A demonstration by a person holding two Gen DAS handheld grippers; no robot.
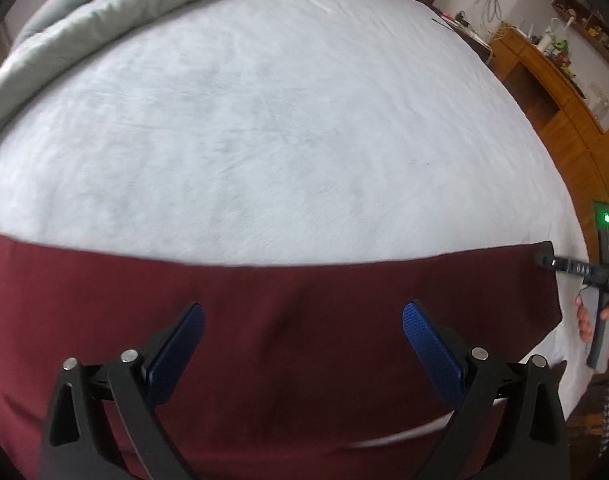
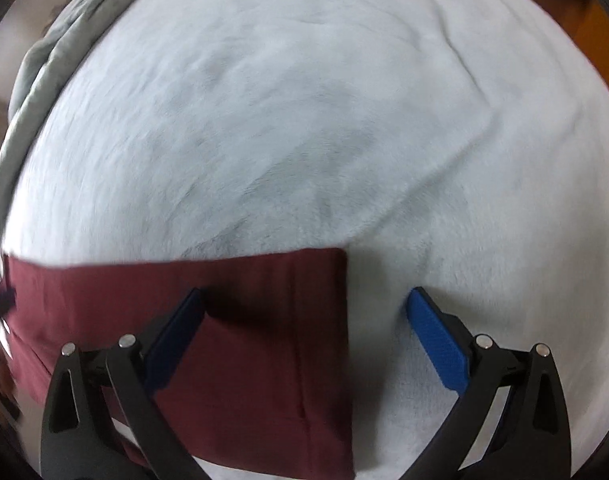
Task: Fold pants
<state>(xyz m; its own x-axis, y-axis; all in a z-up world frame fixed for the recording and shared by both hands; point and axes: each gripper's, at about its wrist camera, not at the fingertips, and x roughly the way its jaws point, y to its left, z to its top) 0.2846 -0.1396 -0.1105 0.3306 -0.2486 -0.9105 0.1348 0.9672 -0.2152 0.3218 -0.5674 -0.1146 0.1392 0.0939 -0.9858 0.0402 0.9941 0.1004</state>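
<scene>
Maroon pants (image 1: 264, 320) flat across near part of bed (image 1: 264, 120), folded into long band; far edge straight, right end squared off (image 2: 324, 320). White fleecy sheet under them. Left tongs (image 1: 303, 316) wide, nothing gripped, over pants' middle. Right tongs (image 2: 304, 308) wide, nothing gripped, straddling pants' right edge: left finger over cloth, right finger over sheet. Grey-green quilt (image 1: 104, 32) bunched far left. Wooden desk (image 1: 544, 80) far right. Lettering on right device too blurred to read.

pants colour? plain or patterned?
The pants are plain dark maroon, no pattern visible. Clearest in the right wrist view, lying on the white bed sheet.
</scene>
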